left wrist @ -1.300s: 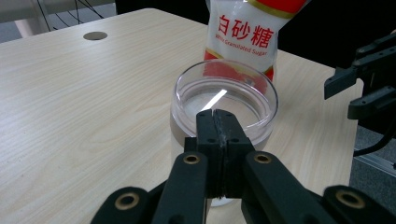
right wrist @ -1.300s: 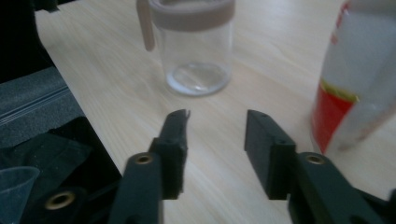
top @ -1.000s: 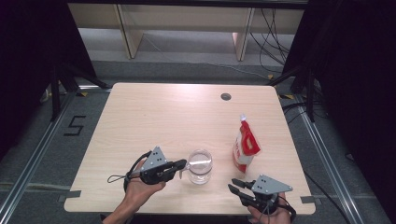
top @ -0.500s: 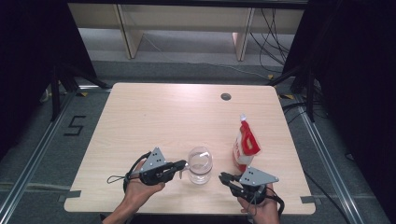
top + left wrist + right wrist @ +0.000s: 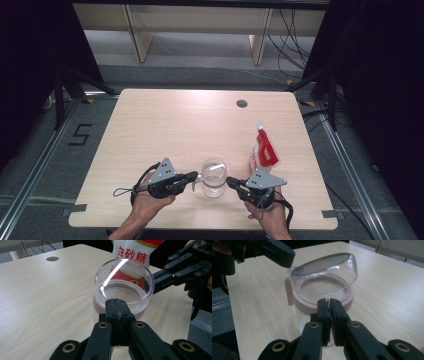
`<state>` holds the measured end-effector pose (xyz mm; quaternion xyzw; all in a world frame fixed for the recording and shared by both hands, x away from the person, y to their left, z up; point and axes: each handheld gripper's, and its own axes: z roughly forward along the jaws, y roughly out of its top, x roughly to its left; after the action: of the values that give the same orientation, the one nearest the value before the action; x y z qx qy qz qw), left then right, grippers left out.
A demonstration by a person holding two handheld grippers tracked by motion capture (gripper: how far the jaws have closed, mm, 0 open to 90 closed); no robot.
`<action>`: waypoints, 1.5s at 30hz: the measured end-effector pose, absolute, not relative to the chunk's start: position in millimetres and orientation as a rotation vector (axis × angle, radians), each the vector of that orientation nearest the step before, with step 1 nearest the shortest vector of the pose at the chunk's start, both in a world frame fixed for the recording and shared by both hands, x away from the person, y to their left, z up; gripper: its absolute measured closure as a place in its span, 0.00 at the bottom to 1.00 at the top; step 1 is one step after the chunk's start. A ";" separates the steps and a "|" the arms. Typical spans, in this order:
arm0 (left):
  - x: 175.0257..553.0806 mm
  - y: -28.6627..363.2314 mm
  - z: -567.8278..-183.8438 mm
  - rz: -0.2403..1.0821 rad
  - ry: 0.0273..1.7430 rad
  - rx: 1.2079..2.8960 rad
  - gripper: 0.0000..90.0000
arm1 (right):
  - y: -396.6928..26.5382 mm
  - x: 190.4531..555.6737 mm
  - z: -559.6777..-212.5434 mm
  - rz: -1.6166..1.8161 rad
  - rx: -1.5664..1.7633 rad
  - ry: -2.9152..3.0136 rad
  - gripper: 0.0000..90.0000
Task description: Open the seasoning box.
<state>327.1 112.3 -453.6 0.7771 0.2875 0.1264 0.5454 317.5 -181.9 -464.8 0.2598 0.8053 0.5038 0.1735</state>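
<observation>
Jar: a clear jar (image 5: pixel 214 178) with a pinkish collar stands near the front edge of the worktop (image 5: pixel 165 125), between the two tools; its transparent flip lid (image 5: pixel 325 267) stands tilted up over the mouth.
Left hand-held gripper (image 5: pixel 196 177): jaws pressed together with nothing between them, tips at the jar's collar on the person's left side.
Right hand-held gripper (image 5: pixel 231 182): jaws have just been closing and now meet, nothing between them; tips right at the collar on the opposite side.
Sugar pouch: a red-and-white bag (image 5: pixel 263 150) stands just behind the right tool, apart from the jar.
Step in hand: it looks like steadying the jar from both sides to work the lid.
Doing it well: press evenly from both sides so the jar neither slides nor tips; keep the tips on the collar, below the hinged lid.
Changed since a second ago: the right tool has come in from the front right corner to the jar; left tool, jar and pouch stayed put.
</observation>
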 end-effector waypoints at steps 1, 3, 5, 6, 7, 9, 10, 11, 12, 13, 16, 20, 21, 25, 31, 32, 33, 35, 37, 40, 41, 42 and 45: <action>327.0 112.4 -453.5 0.302 0.678 1.845 0.99 | -181.8 318.6 -464.3 1.429 0.726 2.285 0.97; 327.1 112.4 -453.7 0.299 0.679 1.844 0.99 | -180.9 319.8 -463.4 1.430 0.727 2.276 0.97; 327.2 112.7 -453.8 0.298 0.679 1.844 0.99 | -179.1 319.9 -463.3 1.435 0.729 2.276 0.97; 327.3 114.1 -453.0 0.296 0.670 1.854 0.96 | -177.3 318.7 -462.9 1.430 0.749 2.287 0.97; 327.3 114.1 -453.0 0.296 0.670 1.854 0.92 | -177.3 318.7 -462.9 1.430 0.749 2.287 0.97; 327.3 114.7 -453.4 0.267 0.666 1.852 0.85 | -177.1 320.4 -462.3 1.444 0.732 2.292 0.97; 326.2 115.5 -453.4 0.260 0.689 1.841 0.78 | -177.0 320.4 -461.9 1.444 0.733 2.292 0.97; 326.3 116.0 -453.5 0.261 0.690 1.836 0.68 | -177.0 320.0 -460.7 1.434 0.732 2.286 0.97; 325.7 116.3 -454.1 0.245 0.715 1.821 0.68 | -177.0 320.0 -460.7 1.434 0.732 2.286 0.97; 326.0 118.5 -452.8 0.250 0.720 1.831 0.57 | -176.8 321.3 -459.4 1.430 0.695 2.272 0.97; 326.3 124.1 -451.5 0.268 0.699 1.843 0.51 | -175.7 320.9 -457.7 1.437 0.686 2.274 0.97; 319.6 131.4 -455.0 0.280 0.718 1.875 0.41 | -174.1 320.1 -451.7 1.433 0.666 2.257 0.97; 318.2 132.2 -456.9 0.273 0.726 1.879 0.39 | -173.2 319.8 -450.6 1.440 0.666 2.256 0.97; 313.1 136.4 -461.6 0.282 0.739 1.909 0.34 | -170.6 320.2 -447.9 1.458 0.644 2.241 0.97; 308.4 148.0 -470.4 0.313 0.775 1.929 0.28 | -164.3 318.5 -446.1 1.485 0.638 2.236 0.97; 309.2 150.1 -472.3 0.315 0.771 1.928 0.28 | -163.0 318.2 -445.6 1.498 0.633 2.238 0.97; 309.7 152.2 -474.5 0.324 0.771 1.934 0.26 | -162.0 318.0 -445.1 1.498 0.628 2.236 0.97; 311.7 157.4 -479.5 0.355 0.769 1.952 0.26 | -159.4 316.5 -443.0 1.504 0.634 2.240 0.97; 311.6 160.0 -483.1 0.333 0.797 1.941 0.26 | -158.5 317.2 -442.2 1.508 0.607 2.232 0.97; 311.2 165.6 -487.5 0.320 0.814 1.939 0.25 | -153.7 316.4 -440.0 1.526 0.598 2.203 0.96; 310.2 166.9 -488.4 0.315 0.830 1.932 0.25 | -153.2 316.7 -438.7 1.524 0.589 2.232 0.96; 309.9 168.2 -489.0 0.318 0.827 1.928 0.25 | -151.5 316.3 -438.4 1.535 0.591 2.234 0.96; 308.3 173.0 -490.8 0.313 0.817 1.932 0.24 | -144.4 315.3 -438.0 1.550 0.576 2.227 0.96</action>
<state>308.3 173.0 -490.8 0.7949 0.3360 0.1286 0.4885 315.3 -144.4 -438.0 0.2040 0.7894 0.5494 0.1829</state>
